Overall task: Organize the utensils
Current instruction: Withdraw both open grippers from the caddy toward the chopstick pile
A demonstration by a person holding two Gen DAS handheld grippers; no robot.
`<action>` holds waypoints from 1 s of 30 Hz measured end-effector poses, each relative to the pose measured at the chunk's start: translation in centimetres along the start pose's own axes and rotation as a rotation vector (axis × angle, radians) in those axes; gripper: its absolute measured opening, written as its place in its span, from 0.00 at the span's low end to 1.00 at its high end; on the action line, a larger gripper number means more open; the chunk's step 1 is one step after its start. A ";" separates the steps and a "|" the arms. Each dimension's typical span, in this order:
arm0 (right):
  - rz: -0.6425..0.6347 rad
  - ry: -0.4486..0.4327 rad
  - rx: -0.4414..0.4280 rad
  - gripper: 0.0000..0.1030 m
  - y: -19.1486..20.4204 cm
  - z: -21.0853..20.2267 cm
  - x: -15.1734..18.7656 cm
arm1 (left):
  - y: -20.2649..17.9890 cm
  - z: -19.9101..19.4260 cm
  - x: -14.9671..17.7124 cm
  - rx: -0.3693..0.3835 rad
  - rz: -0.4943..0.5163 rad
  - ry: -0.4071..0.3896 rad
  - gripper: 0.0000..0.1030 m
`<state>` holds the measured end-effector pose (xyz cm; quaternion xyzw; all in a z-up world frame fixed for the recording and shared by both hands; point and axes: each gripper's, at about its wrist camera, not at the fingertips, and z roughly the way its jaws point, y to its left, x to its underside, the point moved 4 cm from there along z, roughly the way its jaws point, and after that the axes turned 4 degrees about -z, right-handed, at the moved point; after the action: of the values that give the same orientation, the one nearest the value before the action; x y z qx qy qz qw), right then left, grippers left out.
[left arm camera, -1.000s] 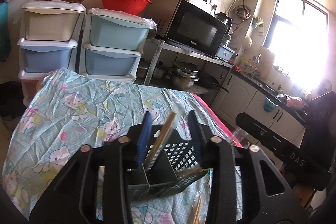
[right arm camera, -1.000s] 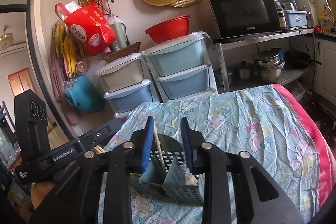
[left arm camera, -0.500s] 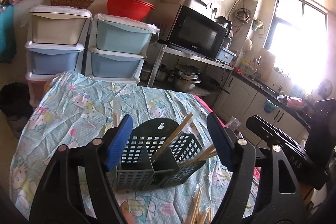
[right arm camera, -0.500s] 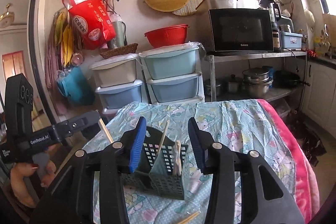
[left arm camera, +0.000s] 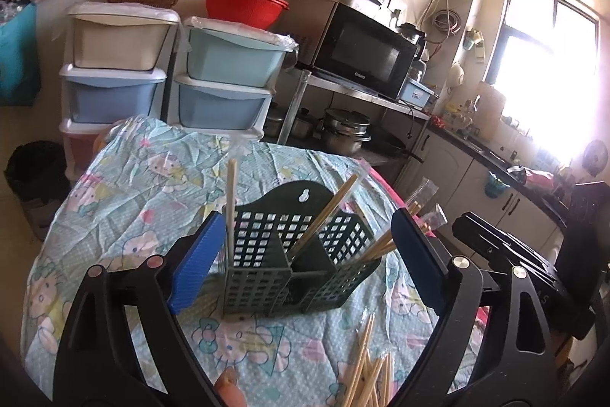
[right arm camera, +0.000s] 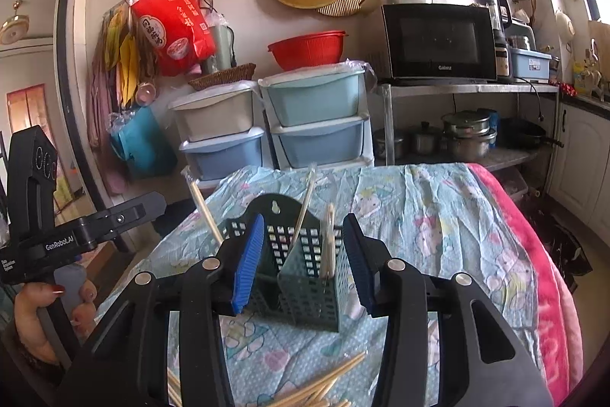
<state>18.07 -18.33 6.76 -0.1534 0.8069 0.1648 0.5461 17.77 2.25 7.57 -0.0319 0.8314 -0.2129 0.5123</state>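
Note:
A dark green slotted utensil holder [left arm camera: 267, 277] stands on the cartoon-print tablecloth [left arm camera: 152, 197]. Several wrapped chopsticks [left arm camera: 324, 216] lean in its compartments. My left gripper [left arm camera: 305, 260] sits just in front of the holder. Its jaws are opening and its blue pads [left arm camera: 196, 264] touch nothing. In the right wrist view the same holder [right arm camera: 305, 292] shows between my right gripper [right arm camera: 303, 266]'s blue pads [right arm camera: 248, 266], which stand apart from it, open. A chopstick [right arm camera: 305, 212] and a pale utensil [right arm camera: 328, 246] stick up from it. Loose chopsticks [left arm camera: 366, 369] lie on the cloth close to me.
Stacked plastic drawers [left arm camera: 225, 79] stand behind the table, beside a metal shelf with a microwave [left arm camera: 366, 52] and pots [left arm camera: 343, 132]. A pink blanket edge [right arm camera: 533, 273] runs along the table's right side. A hand [right arm camera: 34, 315] holds the left gripper. A black bin [left arm camera: 34, 170] sits on the floor.
Both grippers have drawn back from the holder and spread their jaws. The chopsticks they held over it now stand in its compartments.

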 end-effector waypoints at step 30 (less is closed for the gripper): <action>0.024 0.104 -0.036 0.43 1.6 -0.8 5.2 | 3.9 -3.0 6.3 -0.047 -0.114 0.084 0.81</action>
<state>14.91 -17.62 2.34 -0.1620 0.8329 0.1775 0.4986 12.82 5.03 1.97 -0.0823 0.8537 -0.2232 0.4633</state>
